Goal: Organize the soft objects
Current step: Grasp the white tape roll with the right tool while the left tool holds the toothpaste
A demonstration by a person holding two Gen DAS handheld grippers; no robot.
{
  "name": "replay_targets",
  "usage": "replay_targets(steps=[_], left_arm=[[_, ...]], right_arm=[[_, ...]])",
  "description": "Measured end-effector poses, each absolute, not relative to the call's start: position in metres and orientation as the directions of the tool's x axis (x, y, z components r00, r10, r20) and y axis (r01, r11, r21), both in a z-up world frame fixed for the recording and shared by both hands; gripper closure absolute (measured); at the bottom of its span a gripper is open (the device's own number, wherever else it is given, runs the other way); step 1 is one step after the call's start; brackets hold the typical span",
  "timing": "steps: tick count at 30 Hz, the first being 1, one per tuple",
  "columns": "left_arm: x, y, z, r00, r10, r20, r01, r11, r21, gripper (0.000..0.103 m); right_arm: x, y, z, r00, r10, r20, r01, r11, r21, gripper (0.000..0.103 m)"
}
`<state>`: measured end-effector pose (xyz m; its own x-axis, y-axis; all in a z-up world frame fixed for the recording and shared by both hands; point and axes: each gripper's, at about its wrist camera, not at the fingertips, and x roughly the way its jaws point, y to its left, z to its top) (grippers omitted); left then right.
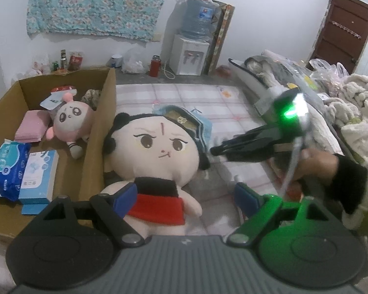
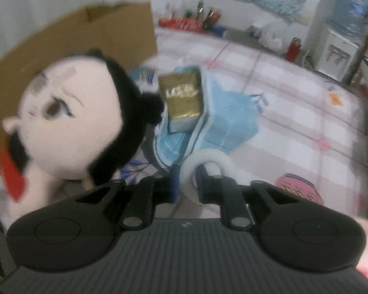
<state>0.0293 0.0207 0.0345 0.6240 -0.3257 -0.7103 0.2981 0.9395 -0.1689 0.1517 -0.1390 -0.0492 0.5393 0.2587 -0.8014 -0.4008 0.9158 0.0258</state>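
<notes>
A big plush doll [image 1: 157, 161] with black hair, a cream face and a red skirt lies on its back on the checked bedsheet [image 1: 230, 112], its left side against the outer wall of the cardboard box [image 1: 103, 112]. The left gripper [image 1: 186, 196] hangs over the doll's lower body with its jaws spread wide, one blue pad [image 1: 125, 196] at the doll's arm at 9 o'clock and the other off at 3 o'clock, gripping nothing.

The right gripper [image 2: 187, 181] comes in from 3 o'clock of the doll's head, held in the person's hand [image 1: 316, 164]. Its jaws are pinched on a white ring-shaped item [image 2: 208, 164]; the blur hides what it is.

Just beyond the doll's head, at 12 o'clock, sits a light blue cloth [image 2: 228, 120] with a gold packet [image 2: 182, 100] resting on it.

Inside the box lie a small pink plush [image 1: 71, 120], a folded pink cloth [image 1: 32, 127], a blue wipes pack [image 1: 7, 169] and a pale blue carton [image 1: 38, 176]. At 1 o'clock along the far wall stands a water dispenser [image 1: 191, 54], a red bottle [image 1: 155, 65] beside it.
</notes>
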Motion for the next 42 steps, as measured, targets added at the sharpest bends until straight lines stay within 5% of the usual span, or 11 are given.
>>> replay_targets(steps=[7,15,21,28,30,42], left_arm=[[0.036,-0.008,0.029,0.546,-0.406,-0.733,0.398,0.895,-0.200,0.016],[0.044,-0.078,-0.002,0.386,-0.467,-0.795,0.527,0.819,-0.226,0.017],[0.062,-0.121,-0.032,0.392,-0.385,-0.835,0.522,0.841,-0.143,0.040],[0.096,-0.139,-0.066,0.359,-0.302,-0.883,0.458,0.881,-0.115,0.044],[0.103,-0.140,-0.073,0.349,-0.285,-0.893,0.439,0.892,-0.113,0.054],[0.118,-0.148,-0.084,0.358,-0.262,-0.896,0.433,0.897,-0.090,0.071]], right_arm=[[0.066,-0.185,0.000,0.624,0.263,-0.736,-0.287,0.953,0.098,0.090],[-0.016,-0.210,-0.016,0.647,0.226,-0.729,-0.173,0.974,0.149,0.090],[-0.033,-0.216,-0.037,0.651,0.212,-0.729,-0.146,0.977,0.154,0.090],[-0.030,-0.220,-0.051,0.646,0.229,-0.728,-0.140,0.973,0.182,0.090],[-0.029,-0.221,-0.052,0.648,0.237,-0.724,-0.141,0.971,0.192,0.090],[-0.026,-0.227,-0.061,0.644,0.240,-0.727,-0.125,0.970,0.210,0.090]])
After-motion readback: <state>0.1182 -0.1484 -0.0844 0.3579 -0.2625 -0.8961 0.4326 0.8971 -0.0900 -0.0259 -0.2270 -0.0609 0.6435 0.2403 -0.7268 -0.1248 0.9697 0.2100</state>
